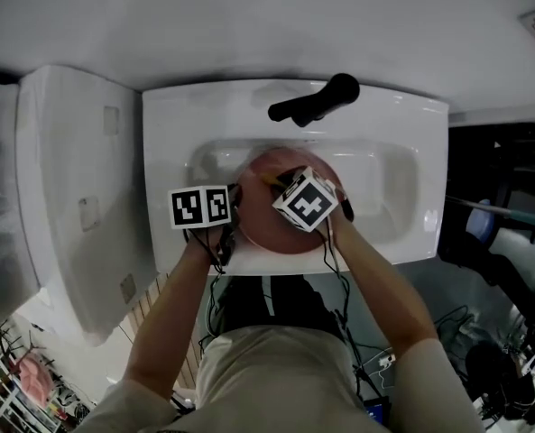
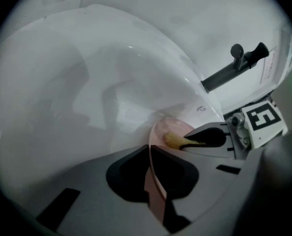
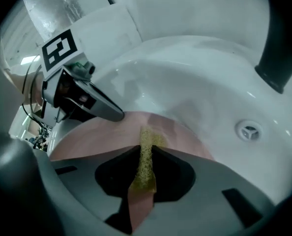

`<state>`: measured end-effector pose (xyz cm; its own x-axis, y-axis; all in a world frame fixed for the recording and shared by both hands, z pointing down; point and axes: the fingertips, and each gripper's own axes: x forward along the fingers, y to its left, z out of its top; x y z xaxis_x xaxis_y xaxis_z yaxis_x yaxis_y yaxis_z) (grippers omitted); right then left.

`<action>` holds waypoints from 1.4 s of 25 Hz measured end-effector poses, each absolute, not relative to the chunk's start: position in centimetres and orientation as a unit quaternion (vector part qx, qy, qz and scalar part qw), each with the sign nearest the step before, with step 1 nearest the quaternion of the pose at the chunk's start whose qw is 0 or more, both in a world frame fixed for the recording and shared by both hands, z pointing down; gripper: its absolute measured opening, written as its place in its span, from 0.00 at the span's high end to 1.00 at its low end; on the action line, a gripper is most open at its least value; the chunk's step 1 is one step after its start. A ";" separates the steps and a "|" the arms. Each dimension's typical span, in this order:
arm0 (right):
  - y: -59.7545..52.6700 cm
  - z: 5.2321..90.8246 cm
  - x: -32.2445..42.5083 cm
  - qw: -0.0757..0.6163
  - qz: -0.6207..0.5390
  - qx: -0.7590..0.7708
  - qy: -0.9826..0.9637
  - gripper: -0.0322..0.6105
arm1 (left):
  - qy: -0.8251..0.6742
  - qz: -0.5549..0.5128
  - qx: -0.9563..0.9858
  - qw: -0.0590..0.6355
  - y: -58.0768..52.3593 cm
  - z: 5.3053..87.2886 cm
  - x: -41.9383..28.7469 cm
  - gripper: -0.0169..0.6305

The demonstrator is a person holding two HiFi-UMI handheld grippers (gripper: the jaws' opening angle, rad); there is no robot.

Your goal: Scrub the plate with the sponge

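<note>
left gripper point(image 2: 150, 178): jaws clamped on pink plate point(image 1: 281, 233) rim | right gripper point(image 3: 143, 173): jaws clamped on yellow sponge point(image 3: 146, 151), touching plate face | plate: in white sink point(image 1: 389, 124), near side of black faucet point(image 1: 317, 102)

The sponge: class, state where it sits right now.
The sponge is clamped in the right gripper, its tip against the pink plate inside the sink, beside the left gripper.
</note>
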<state>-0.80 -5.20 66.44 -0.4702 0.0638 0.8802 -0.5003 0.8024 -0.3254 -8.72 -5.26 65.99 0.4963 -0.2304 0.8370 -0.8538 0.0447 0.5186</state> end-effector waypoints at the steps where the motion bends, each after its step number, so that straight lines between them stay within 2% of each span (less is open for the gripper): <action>1: -5.7 66.8 -0.1 0.506 0.278 0.143 -0.804 0.83 | -0.427 0.267 0.638 0.582 -5.5 66.0 -8.8 0.94; 10: -5.1 67.0 8.5 0.621 0.191 0.137 -0.748 0.83 | -0.441 0.281 0.655 0.546 -6.6 65.6 -9.1 0.95; 14: -0.9 64.3 8.5 0.598 0.238 0.086 -0.761 0.83 | -0.446 0.286 0.654 0.540 -6.5 65.5 -9.1 0.95; 18: 3.6 60.7 5.7 0.537 0.296 0.011 -0.789 0.83 | -0.448 0.285 0.651 0.543 -6.3 65.4 -9.2 0.95; 23: 5.7 59.4 1.3 0.498 0.297 -0.033 -0.814 0.83 | -0.451 0.277 0.648 0.548 -5.8 65.3 -9.5 0.95; 35: -2.3 64.3 -1.9 0.455 0.290 0.114 -0.834 0.83 | -0.453 0.268 0.651 0.547 -6.0 65.1 -9.5 0.94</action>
